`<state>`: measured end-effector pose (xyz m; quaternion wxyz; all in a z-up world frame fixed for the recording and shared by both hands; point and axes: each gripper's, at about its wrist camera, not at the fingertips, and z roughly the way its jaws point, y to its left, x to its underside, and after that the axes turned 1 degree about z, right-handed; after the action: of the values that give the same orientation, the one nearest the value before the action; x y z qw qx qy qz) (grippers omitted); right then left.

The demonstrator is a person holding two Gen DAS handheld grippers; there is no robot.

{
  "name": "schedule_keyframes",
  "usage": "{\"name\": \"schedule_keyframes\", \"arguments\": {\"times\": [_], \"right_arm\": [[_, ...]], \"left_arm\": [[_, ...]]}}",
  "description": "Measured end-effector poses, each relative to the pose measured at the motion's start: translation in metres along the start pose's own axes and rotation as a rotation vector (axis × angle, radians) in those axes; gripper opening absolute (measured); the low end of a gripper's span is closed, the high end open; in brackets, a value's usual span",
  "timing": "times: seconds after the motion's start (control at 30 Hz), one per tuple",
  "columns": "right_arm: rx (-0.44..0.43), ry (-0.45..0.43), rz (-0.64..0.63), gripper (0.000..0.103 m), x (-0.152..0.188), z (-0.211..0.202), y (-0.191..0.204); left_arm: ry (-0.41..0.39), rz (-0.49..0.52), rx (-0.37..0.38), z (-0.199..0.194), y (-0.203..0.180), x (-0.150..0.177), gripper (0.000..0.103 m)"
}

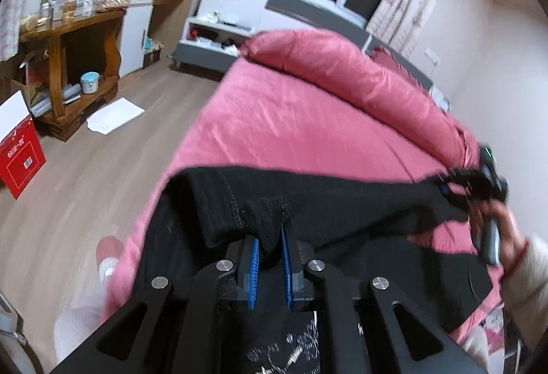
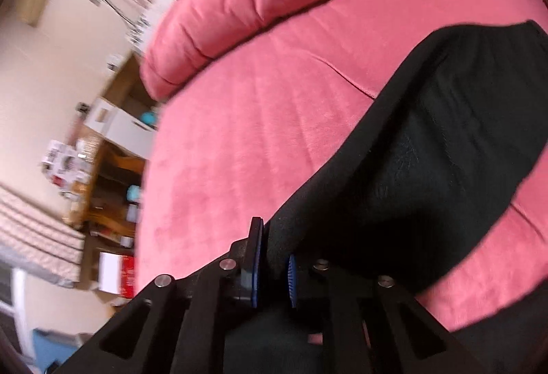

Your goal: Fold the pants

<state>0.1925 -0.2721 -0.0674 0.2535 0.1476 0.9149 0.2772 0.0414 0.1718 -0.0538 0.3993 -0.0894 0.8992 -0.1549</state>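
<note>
At the bottom centre of the left wrist view, the left gripper point(image 1: 270, 245) is clenched on a bunched edge of the black pants point(image 1: 342, 202), and at the right edge of that frame the right gripper point(image 1: 457, 184), held in a person's hand point(image 1: 507, 230), pinches another part of the same edge; the right wrist view confirms cloth nipped between its blue pads point(image 2: 257, 262). The garment hangs stretched between both grips over the near part of the pink bed point(image 1: 291, 120), its lower portion draped below. Judged from this, folding is at an early stage: no finished fold shows, and the lay-over and smoothing remain.

Right tool point(image 2: 274, 257) clamped on black pants point(image 2: 428, 168), pink bedspread point(image 2: 257, 134)
</note>
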Motion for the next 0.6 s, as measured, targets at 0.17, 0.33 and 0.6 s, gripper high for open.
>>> {"name": "schedule_keyframes", "arguments": {"times": [0.17, 0.33, 0.6], "right_arm": [[-0.06, -0.061, -0.137, 0.013, 0.052, -0.064, 0.011], [-0.077, -0.085, -0.149, 0.013, 0.108, -0.088, 0.003], [-0.036, 0.019, -0.085, 0.013, 0.185, -0.066, -0.036]], "left_arm": [[-0.045, -0.089, 0.014, -0.016, 0.024, -0.013, 0.011], [-0.036, -0.112, 0.012, -0.027, 0.032, -0.006, 0.011], [0.075, -0.127, -0.032, -0.03, 0.051, 0.029, 0.011]]}}
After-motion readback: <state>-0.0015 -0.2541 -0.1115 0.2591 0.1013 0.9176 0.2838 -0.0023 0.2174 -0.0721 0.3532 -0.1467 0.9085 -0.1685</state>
